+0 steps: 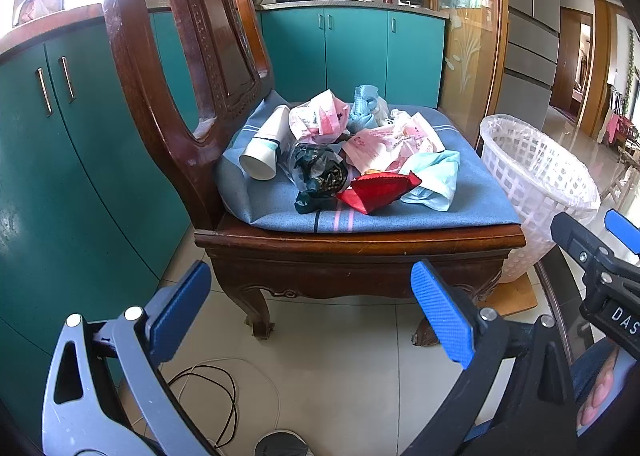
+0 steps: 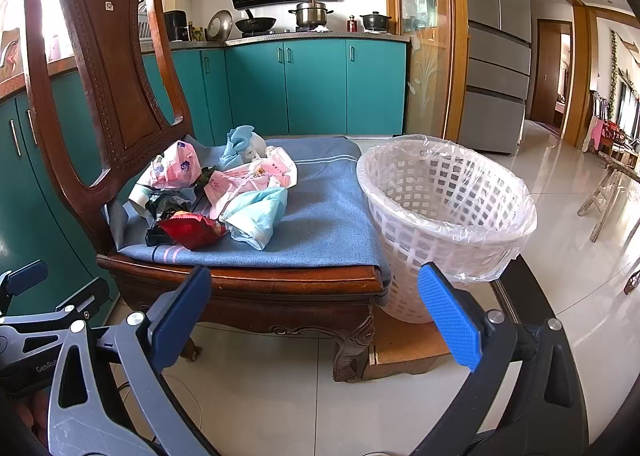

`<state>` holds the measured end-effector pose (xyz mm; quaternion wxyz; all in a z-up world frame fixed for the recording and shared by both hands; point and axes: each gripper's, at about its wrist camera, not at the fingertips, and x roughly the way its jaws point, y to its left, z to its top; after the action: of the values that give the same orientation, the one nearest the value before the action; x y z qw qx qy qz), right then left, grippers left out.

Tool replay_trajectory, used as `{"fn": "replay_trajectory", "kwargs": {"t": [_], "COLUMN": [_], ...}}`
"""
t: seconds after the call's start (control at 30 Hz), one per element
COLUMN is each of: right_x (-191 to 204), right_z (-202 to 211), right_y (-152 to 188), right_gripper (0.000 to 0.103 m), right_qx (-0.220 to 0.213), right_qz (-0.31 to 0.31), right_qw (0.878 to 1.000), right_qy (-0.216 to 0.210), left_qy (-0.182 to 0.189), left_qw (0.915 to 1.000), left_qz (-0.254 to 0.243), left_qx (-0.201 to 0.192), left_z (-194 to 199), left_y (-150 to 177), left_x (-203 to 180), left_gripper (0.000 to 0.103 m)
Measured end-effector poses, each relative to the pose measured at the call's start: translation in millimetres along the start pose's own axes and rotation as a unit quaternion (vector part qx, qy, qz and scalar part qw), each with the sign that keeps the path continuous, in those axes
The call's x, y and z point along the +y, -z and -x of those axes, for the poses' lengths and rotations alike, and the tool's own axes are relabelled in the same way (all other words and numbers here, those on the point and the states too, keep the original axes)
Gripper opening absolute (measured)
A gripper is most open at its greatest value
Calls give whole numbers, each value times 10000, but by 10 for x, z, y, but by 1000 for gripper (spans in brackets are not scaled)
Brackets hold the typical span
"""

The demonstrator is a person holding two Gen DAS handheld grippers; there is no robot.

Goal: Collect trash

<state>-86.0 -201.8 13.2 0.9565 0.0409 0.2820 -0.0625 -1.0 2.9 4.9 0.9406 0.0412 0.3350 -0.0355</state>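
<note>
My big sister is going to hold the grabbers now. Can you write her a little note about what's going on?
Left gripper: open, holding nothing, low in front of the chair.
Right gripper: open, holding nothing too.
The trash sits in a pile on the blue cushion: paper cup, red wrapper, blue face mask, pink-and-white bags.
The white basket, with a clear liner, stands beside the chair and looks empty.
Done: nothing yet. Left: move every piece into the basket.

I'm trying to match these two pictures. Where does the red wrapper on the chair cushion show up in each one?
Left wrist view: the red wrapper lies near the picture's middle, at the front of the trash pile.
Right wrist view: the red wrapper sits left of centre, near the cushion's front edge.
Shared landmark: the white basket, right of the chair in both.
</note>
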Motion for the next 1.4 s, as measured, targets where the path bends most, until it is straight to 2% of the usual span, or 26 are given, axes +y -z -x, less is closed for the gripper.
{"fn": "replay_trajectory", "kwargs": {"t": [1.27, 1.4], "right_x": [-11, -26], "right_z": [-3, 22], "right_y": [-3, -9], "right_gripper": [100, 100], "right_qx": [1, -71], "right_qz": [-18, -99], "right_qw": [10000, 9999], "right_qy": [-5, -52], "left_qy": [26, 49], "left_qw": [10000, 10000], "left_qz": [-70, 38], "left_qx": [54, 70], "left_z": [-10, -19], "left_y": [35, 44], "left_x": [-40, -16], "left_gripper": [100, 100]}}
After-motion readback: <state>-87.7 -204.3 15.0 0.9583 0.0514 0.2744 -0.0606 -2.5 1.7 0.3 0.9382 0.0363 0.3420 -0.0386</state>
